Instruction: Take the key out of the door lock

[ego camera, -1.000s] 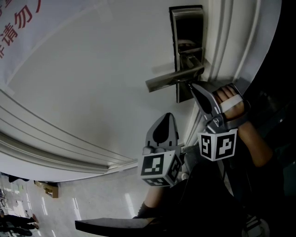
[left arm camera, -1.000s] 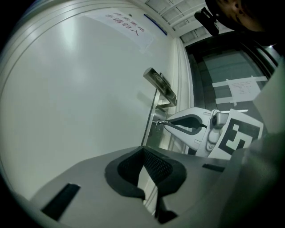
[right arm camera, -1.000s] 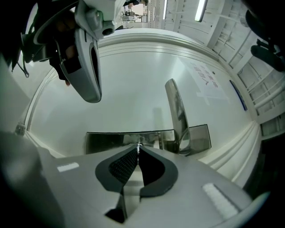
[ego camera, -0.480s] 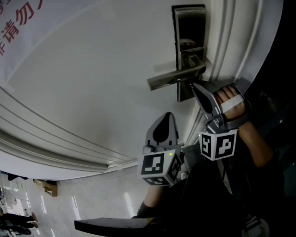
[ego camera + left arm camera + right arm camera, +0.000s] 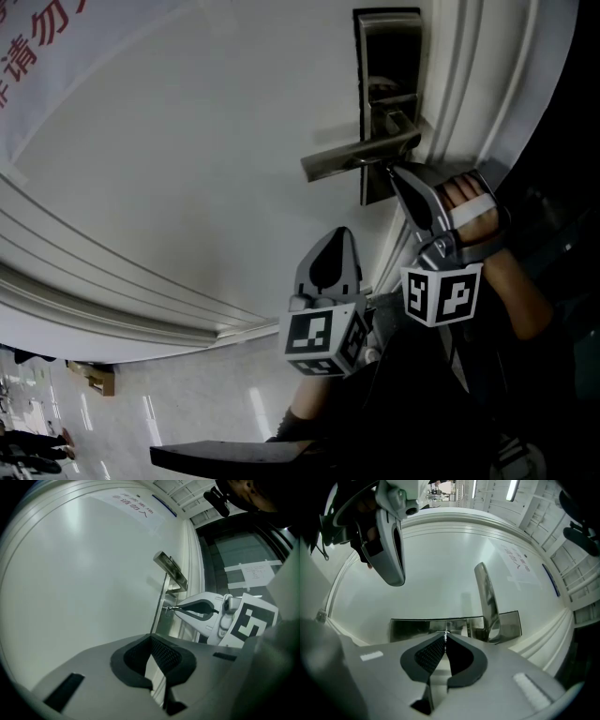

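White door [image 5: 187,141] panelling with raised mouldings is seen across the head view, and a notice printed in red characters [image 5: 37,66] is stuck at its upper left. A dark metal lock plate [image 5: 386,56] is mounted near the door's edge, with its lever handle [image 5: 347,161] extended to the left. The right gripper [image 5: 390,172] is held by a hand [image 5: 469,202] just beneath the lever, its jaws clamped on the key [image 5: 169,608], whose far end is set against the lock plate. The left gripper [image 5: 338,232] is held lower, apart from the lock, its jaws meeting tip to tip with nothing between them.
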Tool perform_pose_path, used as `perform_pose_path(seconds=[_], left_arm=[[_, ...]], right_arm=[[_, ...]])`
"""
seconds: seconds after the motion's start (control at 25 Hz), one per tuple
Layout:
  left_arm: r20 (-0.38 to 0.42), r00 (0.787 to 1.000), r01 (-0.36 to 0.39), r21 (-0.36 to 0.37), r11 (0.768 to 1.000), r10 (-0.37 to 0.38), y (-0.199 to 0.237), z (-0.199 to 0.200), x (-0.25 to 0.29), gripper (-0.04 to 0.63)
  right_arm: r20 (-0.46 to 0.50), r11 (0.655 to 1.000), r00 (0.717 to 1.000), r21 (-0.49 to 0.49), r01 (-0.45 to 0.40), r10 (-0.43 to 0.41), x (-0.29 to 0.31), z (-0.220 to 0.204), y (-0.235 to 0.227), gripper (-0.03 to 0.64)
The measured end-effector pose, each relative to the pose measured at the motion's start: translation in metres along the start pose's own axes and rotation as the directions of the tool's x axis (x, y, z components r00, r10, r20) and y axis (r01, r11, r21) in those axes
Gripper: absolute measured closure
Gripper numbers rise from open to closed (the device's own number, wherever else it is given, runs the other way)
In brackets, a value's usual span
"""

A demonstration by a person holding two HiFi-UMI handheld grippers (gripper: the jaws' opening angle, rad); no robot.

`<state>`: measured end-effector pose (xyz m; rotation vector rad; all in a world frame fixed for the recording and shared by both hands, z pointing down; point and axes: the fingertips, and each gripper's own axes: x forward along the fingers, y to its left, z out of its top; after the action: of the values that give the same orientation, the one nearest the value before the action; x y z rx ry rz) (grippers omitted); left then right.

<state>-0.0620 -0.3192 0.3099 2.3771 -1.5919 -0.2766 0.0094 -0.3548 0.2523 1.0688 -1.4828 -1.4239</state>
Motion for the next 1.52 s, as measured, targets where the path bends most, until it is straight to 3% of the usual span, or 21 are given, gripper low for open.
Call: perform_pose_path(seconds=[0.32, 0.56, 1.52], left_arm=[[-0.014, 1.0, -0.006, 0.005, 1.0, 0.006, 0.0041, -0.0063, -0.0005, 0.595], [-0.014, 1.0, -0.001, 0.005, 1.0, 0.001, 0.006, -0.0079, -0.0005, 0.595], [-0.013, 1.0, 0.003, -0.001, 1.0, -0.003, 0.0007, -0.0078, -0.0056, 0.595]], right_arm=[[0.0, 0.998, 1.0, -0.062, 0.018, -0.018, 0.0002, -0.0007, 0.0022, 0.604], [-0.011, 1.0, 1.0, -0.015, 0.004, -0.005, -0.0021, 0.0002, 0.0009, 0.604], [-0.012, 0.999, 1.0, -0.044, 0.015, -0.015, -0.0052, 0.0007, 0.0021, 0.604]])
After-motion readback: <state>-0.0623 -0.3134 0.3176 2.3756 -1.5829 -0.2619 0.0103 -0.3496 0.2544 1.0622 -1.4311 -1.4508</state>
